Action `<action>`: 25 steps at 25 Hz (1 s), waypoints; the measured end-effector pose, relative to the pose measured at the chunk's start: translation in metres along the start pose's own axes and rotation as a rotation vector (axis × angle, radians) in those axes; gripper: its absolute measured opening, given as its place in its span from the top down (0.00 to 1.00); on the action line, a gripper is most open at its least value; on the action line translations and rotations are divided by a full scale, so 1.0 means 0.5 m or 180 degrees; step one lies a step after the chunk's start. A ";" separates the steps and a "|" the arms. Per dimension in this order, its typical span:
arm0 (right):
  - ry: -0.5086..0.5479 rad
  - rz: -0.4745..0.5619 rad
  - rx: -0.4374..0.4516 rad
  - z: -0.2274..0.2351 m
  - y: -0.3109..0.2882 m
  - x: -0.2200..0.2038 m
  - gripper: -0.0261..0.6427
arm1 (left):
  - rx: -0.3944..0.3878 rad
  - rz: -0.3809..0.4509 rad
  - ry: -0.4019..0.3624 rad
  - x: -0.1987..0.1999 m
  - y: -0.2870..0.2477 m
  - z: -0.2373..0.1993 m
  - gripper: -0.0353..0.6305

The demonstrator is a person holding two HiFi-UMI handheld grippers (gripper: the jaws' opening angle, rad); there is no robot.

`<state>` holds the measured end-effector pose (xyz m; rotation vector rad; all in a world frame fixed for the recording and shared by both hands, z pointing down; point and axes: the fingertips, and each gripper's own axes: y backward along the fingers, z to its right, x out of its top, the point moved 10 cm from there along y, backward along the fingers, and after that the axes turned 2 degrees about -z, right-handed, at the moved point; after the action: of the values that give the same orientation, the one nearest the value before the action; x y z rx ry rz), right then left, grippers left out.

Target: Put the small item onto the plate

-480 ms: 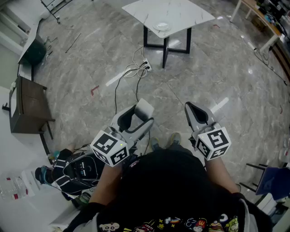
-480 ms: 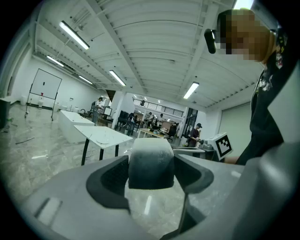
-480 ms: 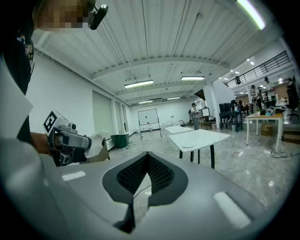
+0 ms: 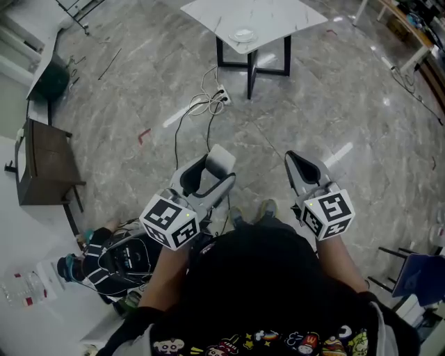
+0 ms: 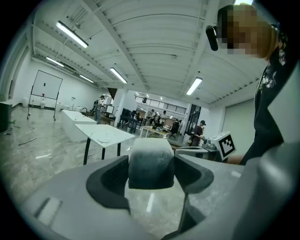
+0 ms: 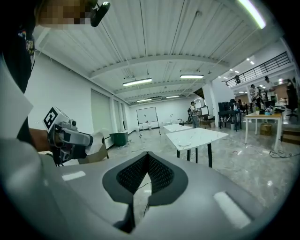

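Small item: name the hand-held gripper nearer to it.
Left. The left hand-held gripper is clamped on the small item; the right hand-held gripper sits apart to its right, shut and empty.

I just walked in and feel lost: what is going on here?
A person stands holding two grippers. The left gripper is shut on a small whitish-grey cylinder; the right gripper is shut and empty. The round white plate sits on a white marble-topped table across the floor, not yet reached.

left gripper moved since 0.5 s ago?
No clear move: left gripper, shut on the small item, keeps the same gap to the floor power strip.
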<state>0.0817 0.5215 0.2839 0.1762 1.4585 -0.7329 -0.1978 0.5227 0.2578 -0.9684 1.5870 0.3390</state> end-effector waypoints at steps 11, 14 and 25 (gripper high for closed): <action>0.0032 -0.0010 0.0196 0.146 0.007 0.009 0.93 | 0.0231 -0.0078 0.0070 0.011 -0.125 0.033 0.50; 0.0093 -0.0034 0.0243 0.191 0.001 0.009 0.93 | 0.0293 -0.0097 0.0064 0.014 -0.163 0.037 0.50; 0.0059 -0.0118 0.0260 0.250 -0.070 0.013 0.93 | 0.0238 -0.0202 0.0130 0.021 -0.248 -0.021 0.50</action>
<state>0.1665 0.4255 0.3067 0.2197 1.4536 -0.8236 -0.1135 0.4355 0.2868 -0.9709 1.5911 0.2157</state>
